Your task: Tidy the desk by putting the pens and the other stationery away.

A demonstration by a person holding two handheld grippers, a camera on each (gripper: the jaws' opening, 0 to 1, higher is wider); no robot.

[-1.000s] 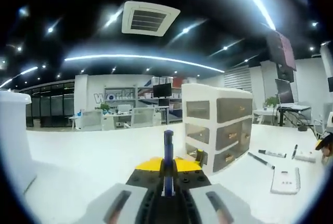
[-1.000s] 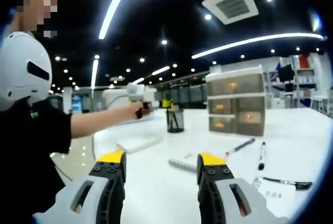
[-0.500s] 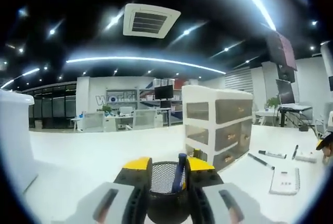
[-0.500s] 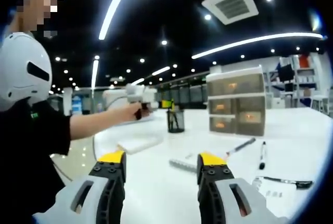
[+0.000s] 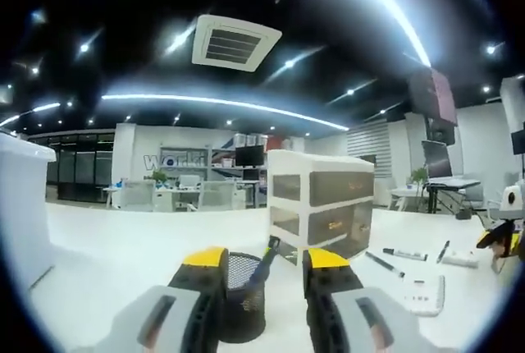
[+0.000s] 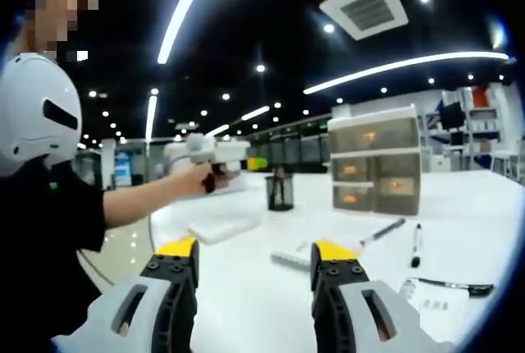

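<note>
My left gripper [image 5: 264, 261] is open, its yellow-tipped jaws standing to either side of a black mesh pen cup [image 5: 240, 308]. A blue pen [image 5: 263, 269] leans inside that cup, free of the jaws. From the right gripper view, a hand holds the left gripper [image 6: 205, 153] to the left of the pen cup [image 6: 279, 192]. My right gripper [image 6: 254, 275] is open and holds nothing. Ahead of it on the white desk lie a dark pen [image 6: 380, 230], a black marker [image 6: 417, 245] and a small ridged item [image 6: 289, 259].
A white three-drawer unit [image 5: 320, 209] [image 6: 373, 161] stands behind the cup. More pens [image 5: 404, 253] and a white notepad [image 5: 423, 294] lie to its right. A white notebook [image 6: 221, 228] lies at the left. A pen rests on a paper sheet [image 6: 447, 287].
My left gripper opened and let the blue pen drop into the mesh cup, then drew back from it. The right gripper has stayed put.
</note>
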